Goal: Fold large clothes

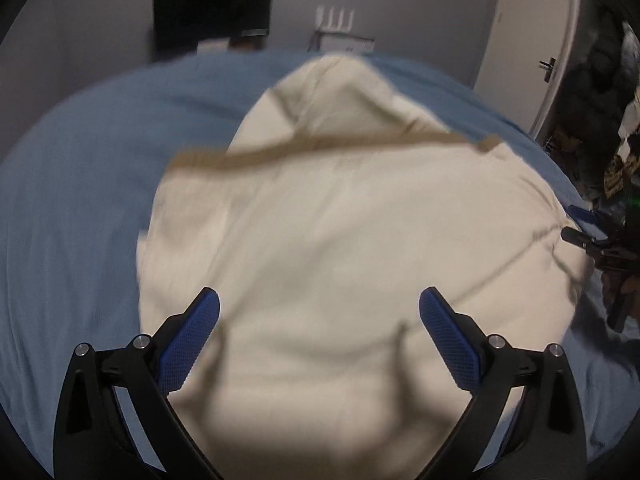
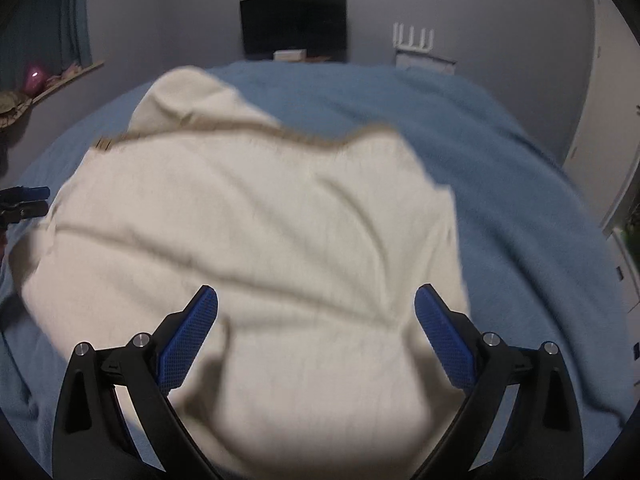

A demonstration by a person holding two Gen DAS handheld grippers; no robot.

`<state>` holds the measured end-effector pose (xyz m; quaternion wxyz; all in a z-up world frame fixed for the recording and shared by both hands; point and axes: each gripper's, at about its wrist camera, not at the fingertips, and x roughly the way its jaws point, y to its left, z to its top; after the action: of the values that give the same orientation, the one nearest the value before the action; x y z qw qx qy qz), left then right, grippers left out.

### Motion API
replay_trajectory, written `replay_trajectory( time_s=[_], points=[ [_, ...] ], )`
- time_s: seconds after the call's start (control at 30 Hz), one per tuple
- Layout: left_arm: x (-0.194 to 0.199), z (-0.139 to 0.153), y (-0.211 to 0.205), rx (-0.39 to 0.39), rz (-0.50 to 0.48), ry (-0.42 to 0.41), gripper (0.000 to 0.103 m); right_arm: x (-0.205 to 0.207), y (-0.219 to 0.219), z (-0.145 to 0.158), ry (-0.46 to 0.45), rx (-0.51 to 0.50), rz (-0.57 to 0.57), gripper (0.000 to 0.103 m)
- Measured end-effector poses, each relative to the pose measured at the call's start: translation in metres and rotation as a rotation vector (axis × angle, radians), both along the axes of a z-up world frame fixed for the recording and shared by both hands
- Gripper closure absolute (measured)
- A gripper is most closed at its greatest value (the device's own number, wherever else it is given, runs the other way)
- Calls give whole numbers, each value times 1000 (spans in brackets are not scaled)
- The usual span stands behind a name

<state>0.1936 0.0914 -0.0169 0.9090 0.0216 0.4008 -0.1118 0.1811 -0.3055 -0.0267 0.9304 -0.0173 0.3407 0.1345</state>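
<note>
Cream knit — a sweater (image 1: 340, 220) lies on the blue bed (image 1: 72, 200), filling the middle of both frames, a tan ribbed hem (image 1: 320, 144) crossing its upper part. One fold looks made; it remains wide and creased, so more folds are likely left. Left gripper (image 1: 319, 304) and right gripper (image 2: 316, 302) both hover wide open, holding nothing. Only the left view shows a door at upper right — only the right view shows a curtain at upper left.
</note>
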Motion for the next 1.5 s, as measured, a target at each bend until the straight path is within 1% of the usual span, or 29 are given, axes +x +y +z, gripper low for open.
replay_trajectory(
  time_s=[0.07,0.1,0.13,0.2,0.23,0.33,0.47,0.5,0.67,0.9,1.03,1.13,1.27,1.3,1.37,1.4,1.43,1.5],
  points=[
    [19,-4,-9,34,26,13,7,21,4,4,25,-9,-37,9],
    [29,-8,-10,35,49,25,7,32,3,4,45,-4,-46,9],
    [44,-16,-9,25,82,54,7,42,2,2,63,-12,-55,9],
    [57,-33,-11,22,116,94,6,59,3,-8,93,-51,-70,9],
    [62,-40,-11,15,119,108,5,62,3,-14,105,-49,-63,9],
    [70,-52,-20,51,108,101,5,71,1,-31,137,-16,-64,9],
    [77,-60,-19,52,114,113,5,75,5,-44,118,-30,-72,9],
    [74,-62,-20,56,115,113,5,75,6,-46,112,-35,-72,8],
    [81,-70,-21,58,115,107,5,73,2,-54,94,-9,-73,8],
    [80,-70,-19,58,116,106,5,66,2,-58,87,-10,-81,8],
    [76,-65,-20,70,126,101,5,63,7,-57,91,-28,-97,8],
    [64,-54,-18,55,133,109,5,59,9,-49,102,-22,-113,8],
    [45,-27,5,22,121,143,7,49,-3,-34,151,35,-79,8],
    [39,-18,15,24,117,148,7,46,-4,-30,150,27,-69,8],
    [31,-11,29,44,124,163,7,37,-10,-22,141,-10,-57,8],
    [26,-11,36,70,128,185,7,35,-12,-18,133,-30,-61,8],
    [13,-13,38,96,134,196,7,32,-17,-13,111,-55,-79,8],
    [5,-24,46,154,133,209,7,28,-30,-11,103,-57,-111,8]
  ],
)
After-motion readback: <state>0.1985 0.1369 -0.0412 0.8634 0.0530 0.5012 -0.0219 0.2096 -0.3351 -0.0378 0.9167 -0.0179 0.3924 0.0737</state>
